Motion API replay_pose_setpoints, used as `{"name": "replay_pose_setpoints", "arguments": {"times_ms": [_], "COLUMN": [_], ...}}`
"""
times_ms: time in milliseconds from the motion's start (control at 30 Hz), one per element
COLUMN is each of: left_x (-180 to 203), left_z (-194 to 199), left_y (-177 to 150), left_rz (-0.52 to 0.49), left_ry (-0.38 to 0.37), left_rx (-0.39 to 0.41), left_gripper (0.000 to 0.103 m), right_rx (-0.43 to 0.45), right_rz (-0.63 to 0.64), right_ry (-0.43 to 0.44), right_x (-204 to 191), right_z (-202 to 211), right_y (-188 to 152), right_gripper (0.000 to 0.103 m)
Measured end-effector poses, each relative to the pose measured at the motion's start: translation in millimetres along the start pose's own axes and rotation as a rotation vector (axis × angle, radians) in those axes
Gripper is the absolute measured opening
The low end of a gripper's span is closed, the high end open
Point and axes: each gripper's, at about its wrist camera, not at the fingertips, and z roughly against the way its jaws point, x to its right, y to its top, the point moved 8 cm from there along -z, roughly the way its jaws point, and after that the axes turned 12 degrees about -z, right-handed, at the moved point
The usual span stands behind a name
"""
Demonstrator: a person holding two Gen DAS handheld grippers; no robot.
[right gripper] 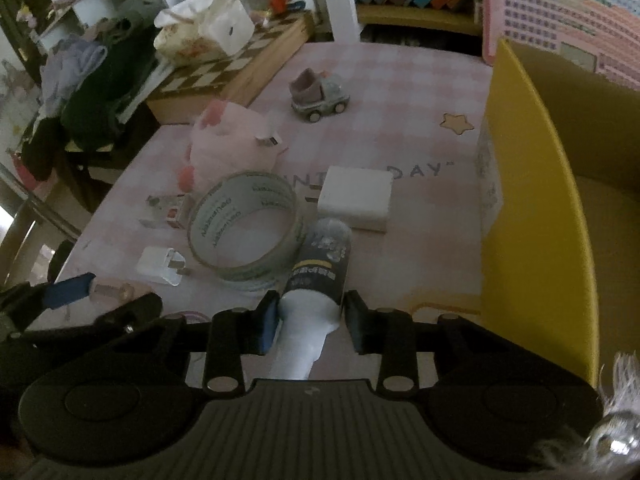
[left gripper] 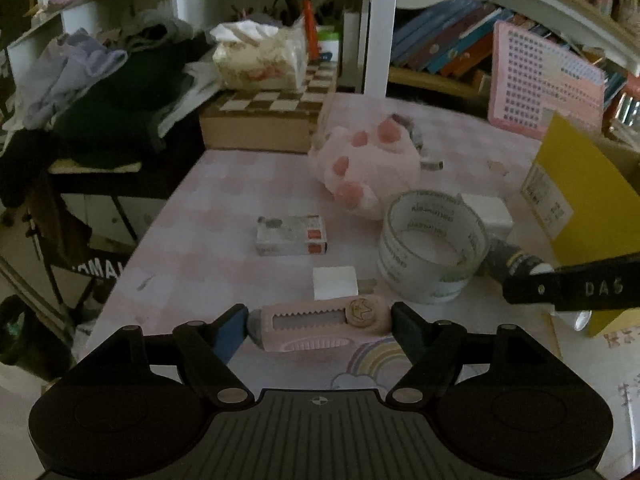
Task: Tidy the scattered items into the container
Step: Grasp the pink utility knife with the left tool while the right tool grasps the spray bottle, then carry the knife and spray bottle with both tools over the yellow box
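My left gripper (left gripper: pixel 318 322) has its jaws around a pink utility knife (left gripper: pixel 320 322) lying crosswise on the pink table mat; the pads touch both its ends. My right gripper (right gripper: pixel 308 322) has its jaws around a dark bottle with a white cap (right gripper: pixel 316 280), which lies along the fingers; a small gap shows at the right pad. The yellow container (right gripper: pixel 532 208) stands open to the right, and also shows in the left wrist view (left gripper: pixel 580 208). Scattered items: tape roll (left gripper: pixel 430 244), white block (right gripper: pixel 356 196), small white plug (right gripper: pixel 160 266), small box (left gripper: pixel 292 235), pink plush paw (left gripper: pixel 360 164), toy car (right gripper: pixel 318 98).
A chessboard box (left gripper: pixel 264 116) with a tissue pack (left gripper: pixel 256 60) sits at the table's back left. Clothes (left gripper: pixel 100 92) pile on a stand left of the table. A pink perforated board (left gripper: pixel 540 80) leans behind the container. Bookshelves stand behind.
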Motion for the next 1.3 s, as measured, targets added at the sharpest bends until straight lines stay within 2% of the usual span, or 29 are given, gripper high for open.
{"name": "replay_pose_setpoints", "arguments": {"times_ms": [233, 333, 433, 500, 567, 667, 933, 1300], "left_x": [-3.1, -4.4, -4.3, -5.9, -7.5, -9.6, -6.2, 13.1], "left_z": [21.5, 30.4, 35.7, 37.3, 39.0, 41.6, 63.2, 104.9], "left_y": [-3.6, -1.8, -1.5, -1.4, -1.8, -0.4, 6.0, 7.5], "left_rz": [0.009, 0.007, -0.009, -0.008, -0.004, -0.005, -0.035, -0.118], "left_ry": [-0.036, -0.042, -0.046, -0.049, -0.053, -0.061, -0.097, -0.175], "left_rx": [0.030, 0.044, 0.053, 0.053, 0.054, 0.061, 0.112, 0.193], "left_gripper": [0.078, 0.078, 0.078, 0.078, 0.078, 0.078, 0.078, 0.078], "right_rx": [-0.013, 0.029, 0.019, 0.012, 0.005, -0.009, 0.057, 0.121], "right_rz": [0.071, 0.145, 0.113, 0.102, 0.091, 0.081, 0.054, -0.015], "right_ry": [-0.093, -0.136, -0.137, -0.139, -0.142, -0.134, -0.078, -0.016], "right_x": [-2.2, -4.6, -2.0, -1.3, -0.6, -0.2, -5.8, -13.6], "right_z": [-12.3, -18.1, -24.8, -29.1, -32.3, -30.3, 21.6, 91.9], "right_y": [-18.2, -16.2, -11.0, -8.2, -6.7, -6.7, -11.2, -49.7], "right_gripper": [0.033, 0.042, 0.042, 0.041, 0.031, 0.031, 0.031, 0.031]}}
